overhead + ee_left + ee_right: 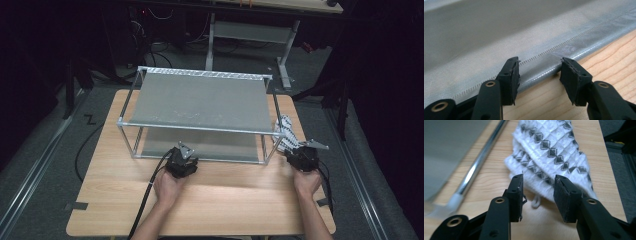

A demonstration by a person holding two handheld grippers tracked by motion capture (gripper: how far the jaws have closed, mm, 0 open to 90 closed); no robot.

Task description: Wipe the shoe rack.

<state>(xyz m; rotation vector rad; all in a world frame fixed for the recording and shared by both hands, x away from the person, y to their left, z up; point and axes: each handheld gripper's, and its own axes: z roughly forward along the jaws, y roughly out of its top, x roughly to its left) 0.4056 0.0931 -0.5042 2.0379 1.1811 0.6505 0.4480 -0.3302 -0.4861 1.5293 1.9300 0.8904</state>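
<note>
The white cloth with grey diamonds [554, 147] lies bunched on the wooden table [225, 195], at its right side just beside the right front leg of the metal rack [200, 102]. The right claw [537, 192] sits low over the cloth's near edge, jaws apart, with a fold of cloth between them but no pad pressing on it. The left claw [540, 75] rests at the front of the rack's lower grey fabric shelf [499, 37], jaws apart and holding nothing.
</note>
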